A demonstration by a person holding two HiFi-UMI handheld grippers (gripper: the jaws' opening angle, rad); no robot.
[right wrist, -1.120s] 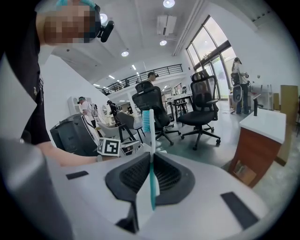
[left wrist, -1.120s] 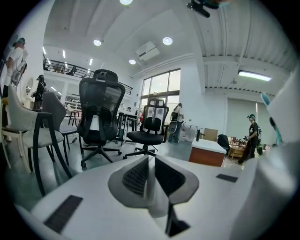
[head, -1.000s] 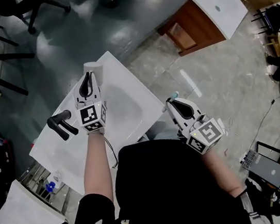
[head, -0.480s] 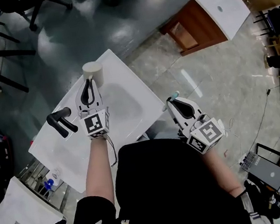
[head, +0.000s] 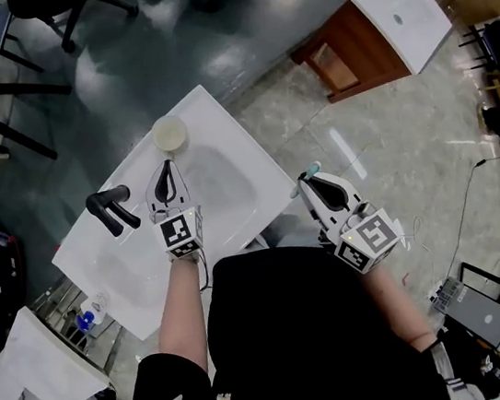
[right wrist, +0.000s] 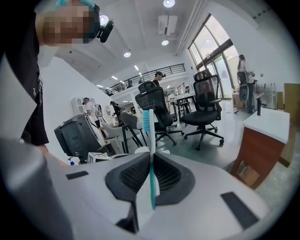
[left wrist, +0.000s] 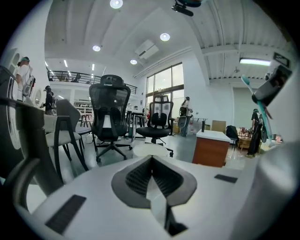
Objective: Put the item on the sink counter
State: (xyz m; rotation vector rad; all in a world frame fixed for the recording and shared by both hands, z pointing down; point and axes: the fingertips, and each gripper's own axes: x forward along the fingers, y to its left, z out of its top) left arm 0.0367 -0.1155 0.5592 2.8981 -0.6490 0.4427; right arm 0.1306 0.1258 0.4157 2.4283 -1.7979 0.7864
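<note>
A pale round cup [head: 169, 134] stands upright on the far corner of the white sink counter [head: 112, 271], free of both grippers. My left gripper [head: 167, 165] hovers over the basin just short of the cup, shut with nothing in it. In the left gripper view the cup's [left wrist: 149, 150] rim shows beyond the closed left gripper [left wrist: 150, 160]. My right gripper [head: 308, 180] stays off the counter's right edge, shut on a teal-and-white toothbrush [head: 312, 169]. In the right gripper view the toothbrush [right wrist: 149, 136] stands upright in that gripper [right wrist: 151, 154], bristles on top.
A black faucet [head: 108, 213] rises at the counter's left end. A second sink cabinet [head: 365, 33] with brown wood sides stands at the far right. Office chairs [head: 64, 12] line the back. A white table [head: 26, 382] sits at lower left, gear and cables [head: 474, 296] at lower right.
My left gripper has let go of the cup and drawn back toward me; the cup now stands alone on the counter corner. The right gripper with the toothbrush has barely moved.
</note>
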